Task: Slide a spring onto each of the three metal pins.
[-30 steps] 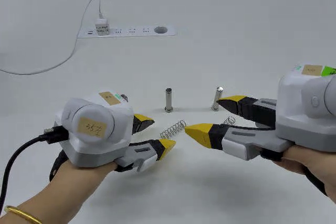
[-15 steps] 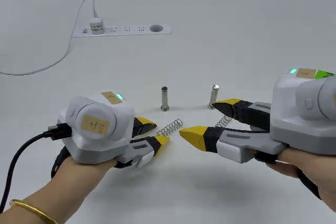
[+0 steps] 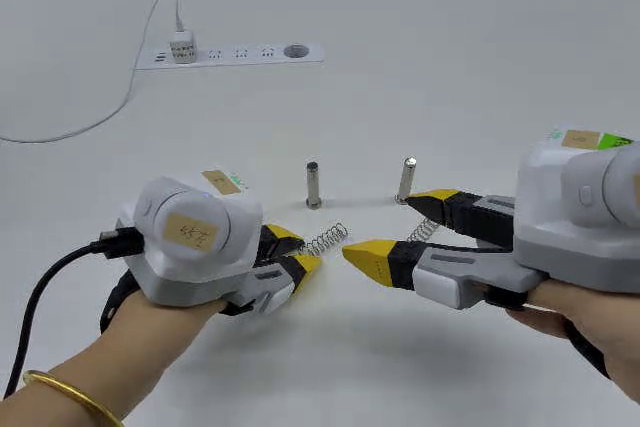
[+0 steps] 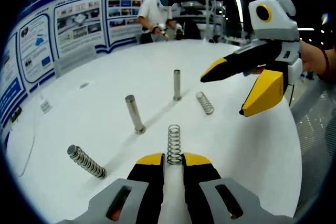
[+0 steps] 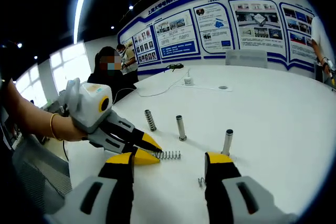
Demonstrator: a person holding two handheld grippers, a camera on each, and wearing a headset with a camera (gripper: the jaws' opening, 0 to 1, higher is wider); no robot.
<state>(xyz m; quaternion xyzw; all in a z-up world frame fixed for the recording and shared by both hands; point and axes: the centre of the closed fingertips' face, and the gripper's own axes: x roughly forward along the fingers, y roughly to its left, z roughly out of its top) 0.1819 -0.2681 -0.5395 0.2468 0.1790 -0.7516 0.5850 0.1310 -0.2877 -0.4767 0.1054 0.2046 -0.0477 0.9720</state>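
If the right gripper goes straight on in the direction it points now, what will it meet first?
Probably the spring pinched by the left gripper, lying across its line; depth is unclear.

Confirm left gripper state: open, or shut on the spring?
Shut on the spring: in its own view the left gripper has both yellow tips pressed against the spring's near end.

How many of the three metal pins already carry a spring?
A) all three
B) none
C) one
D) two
C: the left gripper view shows one sprung pin. The near bare pin and far bare pin carry none, and two springs lie loose: the near spring, pinched in the left tongs, and the far spring beyond.
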